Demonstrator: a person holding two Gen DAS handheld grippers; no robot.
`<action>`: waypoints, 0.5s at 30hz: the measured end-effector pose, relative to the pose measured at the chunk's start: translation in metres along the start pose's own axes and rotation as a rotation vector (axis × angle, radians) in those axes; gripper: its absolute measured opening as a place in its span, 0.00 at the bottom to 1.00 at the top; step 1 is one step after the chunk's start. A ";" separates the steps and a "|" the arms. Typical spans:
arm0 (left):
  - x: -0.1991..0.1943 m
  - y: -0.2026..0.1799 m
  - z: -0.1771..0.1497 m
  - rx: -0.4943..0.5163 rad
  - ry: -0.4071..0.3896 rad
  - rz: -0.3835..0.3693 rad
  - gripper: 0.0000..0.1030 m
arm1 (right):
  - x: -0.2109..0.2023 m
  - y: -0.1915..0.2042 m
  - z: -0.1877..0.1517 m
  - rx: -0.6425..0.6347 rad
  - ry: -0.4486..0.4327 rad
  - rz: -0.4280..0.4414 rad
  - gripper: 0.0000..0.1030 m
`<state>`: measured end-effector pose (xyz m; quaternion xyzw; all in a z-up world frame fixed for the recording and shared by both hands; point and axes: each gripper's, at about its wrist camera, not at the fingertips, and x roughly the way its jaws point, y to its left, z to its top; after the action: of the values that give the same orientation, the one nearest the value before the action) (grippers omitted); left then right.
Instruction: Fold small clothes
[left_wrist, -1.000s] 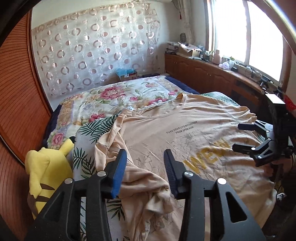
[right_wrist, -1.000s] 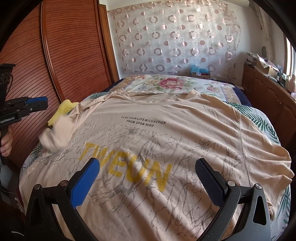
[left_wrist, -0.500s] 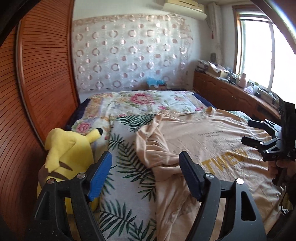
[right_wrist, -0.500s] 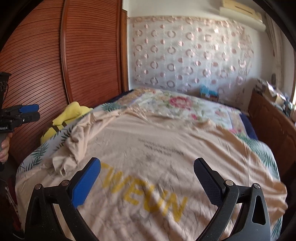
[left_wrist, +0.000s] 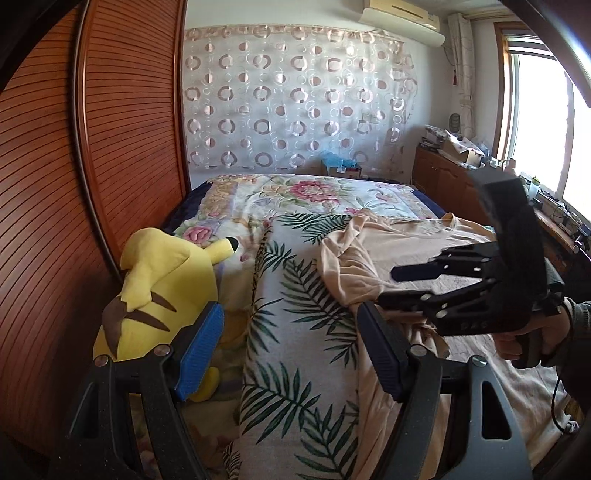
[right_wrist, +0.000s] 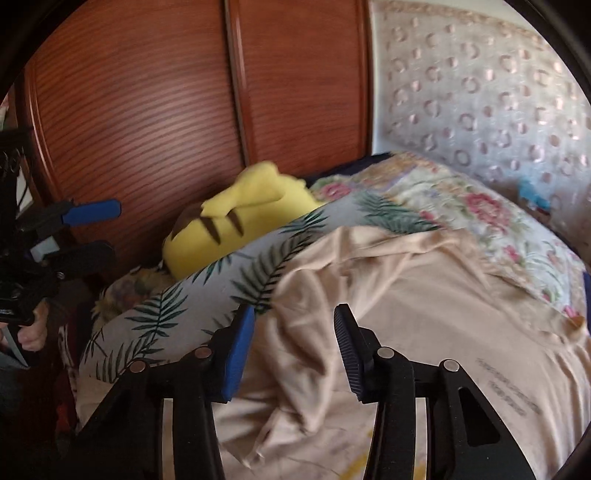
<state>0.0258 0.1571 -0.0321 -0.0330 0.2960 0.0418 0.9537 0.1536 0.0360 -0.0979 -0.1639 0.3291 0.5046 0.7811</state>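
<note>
A peach T-shirt (left_wrist: 413, 236) (right_wrist: 424, 314) lies spread on the bed, its left sleeve (left_wrist: 351, 266) (right_wrist: 295, 332) bunched up beside the palm-leaf sheet (left_wrist: 295, 332) (right_wrist: 207, 291). My left gripper (left_wrist: 290, 350) (right_wrist: 92, 232) is open above the leaf sheet, just left of the shirt's edge, with nothing between its fingers. My right gripper (right_wrist: 293, 347) (left_wrist: 391, 286) hovers over the bunched sleeve. Its jaws are closing with the crumpled fabric below and between the fingers, and the pads do not visibly press on it.
A yellow plush toy (left_wrist: 162, 288) (right_wrist: 243, 214) lies at the bed's left edge against the wooden wardrobe doors (left_wrist: 92, 184) (right_wrist: 147, 110). A floral quilt (left_wrist: 295, 192) covers the far end. A wooden cabinet (left_wrist: 443, 181) with clutter runs under the window on the right.
Both views swung left toward the wardrobe. My left gripper opened wider and left the sleeve for the leaf sheet. My right gripper crossed the shirt to the bunched sleeve and its jaws narrowed.
</note>
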 end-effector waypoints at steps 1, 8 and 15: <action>0.000 0.003 -0.002 -0.006 0.002 0.003 0.73 | 0.011 0.003 0.001 -0.006 0.025 0.012 0.45; 0.005 0.010 -0.012 -0.025 0.026 -0.002 0.73 | 0.059 0.018 0.005 -0.091 0.113 -0.123 0.19; 0.009 0.004 -0.015 -0.027 0.036 -0.015 0.73 | 0.027 0.004 0.013 0.018 -0.033 -0.067 0.06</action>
<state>0.0244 0.1603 -0.0491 -0.0490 0.3121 0.0383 0.9480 0.1625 0.0638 -0.1065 -0.1594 0.3149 0.4778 0.8044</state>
